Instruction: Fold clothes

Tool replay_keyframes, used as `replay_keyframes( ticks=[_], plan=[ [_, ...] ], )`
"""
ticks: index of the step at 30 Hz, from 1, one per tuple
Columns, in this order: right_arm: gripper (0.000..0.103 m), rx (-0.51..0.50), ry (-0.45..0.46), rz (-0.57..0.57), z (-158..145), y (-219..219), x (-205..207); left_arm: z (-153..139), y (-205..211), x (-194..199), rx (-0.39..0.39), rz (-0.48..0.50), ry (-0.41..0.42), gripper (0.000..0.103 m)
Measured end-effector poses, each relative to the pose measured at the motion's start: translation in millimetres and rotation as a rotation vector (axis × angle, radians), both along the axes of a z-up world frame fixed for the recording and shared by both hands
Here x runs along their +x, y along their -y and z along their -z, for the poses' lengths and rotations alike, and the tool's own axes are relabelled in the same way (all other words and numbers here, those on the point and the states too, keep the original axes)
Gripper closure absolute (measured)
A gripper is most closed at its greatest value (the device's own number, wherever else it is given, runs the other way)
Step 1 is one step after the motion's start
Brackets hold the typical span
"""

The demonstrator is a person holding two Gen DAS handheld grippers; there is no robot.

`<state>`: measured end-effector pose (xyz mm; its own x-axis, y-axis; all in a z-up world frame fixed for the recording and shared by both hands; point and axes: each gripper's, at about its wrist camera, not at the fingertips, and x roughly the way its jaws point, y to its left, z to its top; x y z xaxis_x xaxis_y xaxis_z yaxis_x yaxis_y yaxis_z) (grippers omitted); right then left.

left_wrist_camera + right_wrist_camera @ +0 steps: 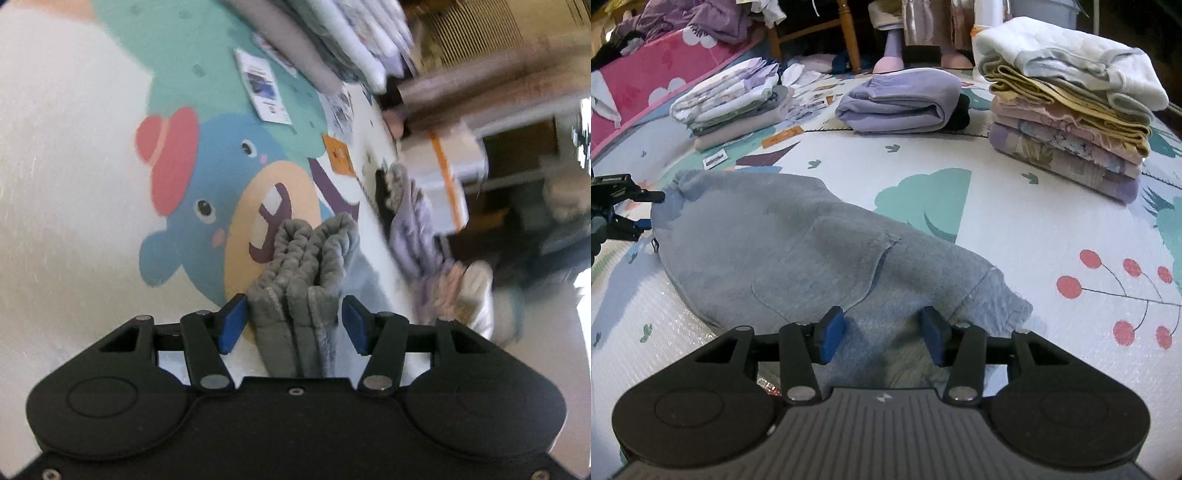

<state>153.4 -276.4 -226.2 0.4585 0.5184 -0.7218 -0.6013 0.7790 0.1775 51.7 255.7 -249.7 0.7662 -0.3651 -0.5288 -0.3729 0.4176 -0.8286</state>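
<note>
While one grey garment [798,243] lies flat on the patterned play mat [1015,229], its long axis runs from the far left toward the near right, the cuffed hem end [993,302] nearest the right gripper [882,332]; that gripper's two blue pads [831,334] stand apart, grey cloth lying between them with a gap at each side; the left gripper [293,319] has bunched folds of the same grey fabric [306,266] between its two pads, which sit just beside the cloth, and whether they press it I cannot tell; beyond the garment stand three piles of folded clothes: a pale stack [735,99] at far left, a lilac bundle [901,101] in the middle, and a taller stack [1067,110] at right of about six folded pieces; paper tags [783,136] lie scattered on the mat near the left pile.
</note>
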Motion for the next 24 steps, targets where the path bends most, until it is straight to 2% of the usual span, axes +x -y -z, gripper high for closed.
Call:
replay_keyframes(
  ticks=[2, 6, 11, 13, 19, 22, 24],
  plan=[
    [0.054, 0.009, -0.005, 0.008, 1, 1, 0, 3, 2, -2, -0.022, -0.020, 0.004, 0.049],
    [0.054, 0.013, -0.003, 0.009, 1, 1, -1, -7, 10, 10, 0.052, 0.041, 0.019, 0.045],
    [0.054, 0.026, -0.008, 0.011, 2, 3, 0, 3, 26, -1, -0.010, 0.068, 0.021, 0.049],
    [0.054, 0.031, -0.007, 0.011, 3, 4, 0, 5, 31, -6, -0.015, 0.057, 0.022, 0.051],
    [0.054, 0.042, -0.010, 0.002, 3, 6, 0, 9, 17, 13, -0.066, -0.010, 0.034, 0.051],
    [0.054, 0.045, -0.014, 0.004, 4, 6, -1, 12, 16, 16, -0.068, -0.018, 0.036, 0.059],
    [0.054, 0.047, -0.016, 0.006, 4, 7, -2, 15, 12, 15, -0.107, -0.030, 0.043, 0.061]
  ],
)
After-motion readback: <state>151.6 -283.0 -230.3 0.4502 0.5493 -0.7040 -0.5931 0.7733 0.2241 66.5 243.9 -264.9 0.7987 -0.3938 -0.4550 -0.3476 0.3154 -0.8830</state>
